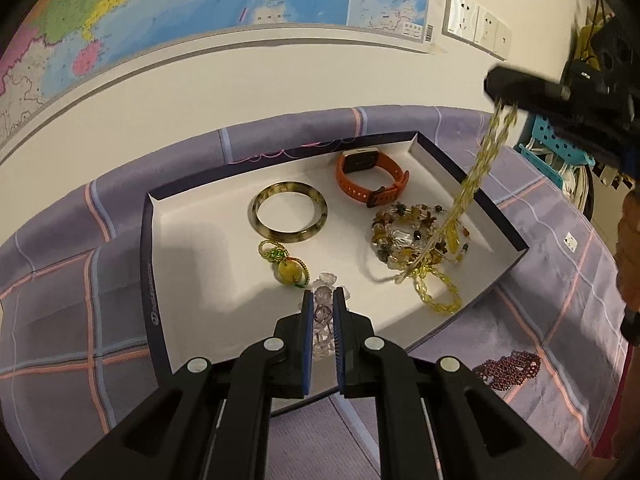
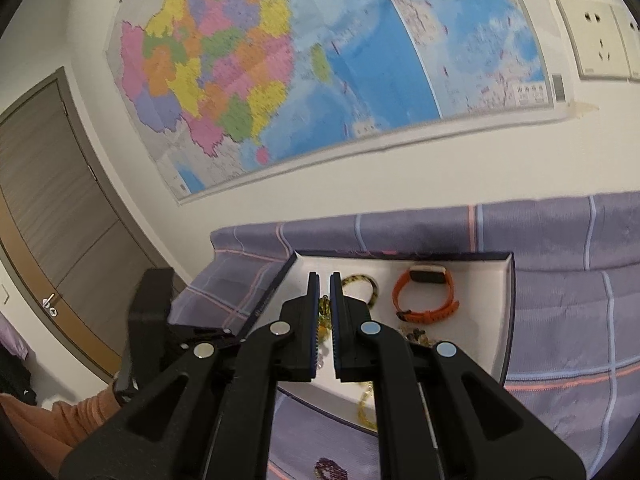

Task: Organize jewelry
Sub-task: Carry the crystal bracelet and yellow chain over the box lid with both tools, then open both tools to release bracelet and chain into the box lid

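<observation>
Cream wall w/ big colour map (image 2: 320, 72), sockets (image 2: 592, 36) at right – brown door (image 2: 52, 216) left, purple checked cloth (image 2: 568, 280) below.

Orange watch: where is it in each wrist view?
Left wrist: orange watch at the box's far end, right of the mottled bangle.
Right wrist: orange watch right of centre, beyond the right tool.
Shared landmark: the bangle.

1 box (image 1: 149, 240), 7 jewelry pcs

Black hand-held gripper (image 1: 323, 302), blue finger pads (image 1: 307, 344), round silver screws, orange sleeve (image 2: 60, 420)
</observation>
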Demonstrator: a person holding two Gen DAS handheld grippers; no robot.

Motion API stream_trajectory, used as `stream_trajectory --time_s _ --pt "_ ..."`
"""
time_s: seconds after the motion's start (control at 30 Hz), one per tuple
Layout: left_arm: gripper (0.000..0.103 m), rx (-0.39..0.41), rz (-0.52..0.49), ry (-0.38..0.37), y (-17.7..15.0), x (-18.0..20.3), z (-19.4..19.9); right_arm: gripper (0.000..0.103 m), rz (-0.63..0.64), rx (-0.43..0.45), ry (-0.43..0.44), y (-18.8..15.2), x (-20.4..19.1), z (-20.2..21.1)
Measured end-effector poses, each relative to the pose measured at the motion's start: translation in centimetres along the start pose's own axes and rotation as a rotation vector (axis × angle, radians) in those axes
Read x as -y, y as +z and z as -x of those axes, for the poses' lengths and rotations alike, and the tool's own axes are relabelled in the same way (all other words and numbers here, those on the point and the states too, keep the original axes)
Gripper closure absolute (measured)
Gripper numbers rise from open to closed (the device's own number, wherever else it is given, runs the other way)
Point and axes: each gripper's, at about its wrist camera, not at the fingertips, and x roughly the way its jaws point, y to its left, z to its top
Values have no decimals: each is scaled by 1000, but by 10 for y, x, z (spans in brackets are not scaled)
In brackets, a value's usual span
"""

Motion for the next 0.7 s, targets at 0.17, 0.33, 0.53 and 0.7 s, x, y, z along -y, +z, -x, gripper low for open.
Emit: stream_trajectory --time_s 0.17,0.33,0.53,0.7 --pt "95 -9 4 15 1 -1 -4 97 -33 -30 -16 -7 13 -13" --pt "95 -14 10 22 2 -3 -7 97 -61 -47 -36 -14 26 -20" --pt "95 -22 22 39 4 -4 -10 97 -82 -72 -56 -21 37 -30" --pt "95 -25 22 58 5 -3 -12 97 -102 -93 -65 -27 45 -37"
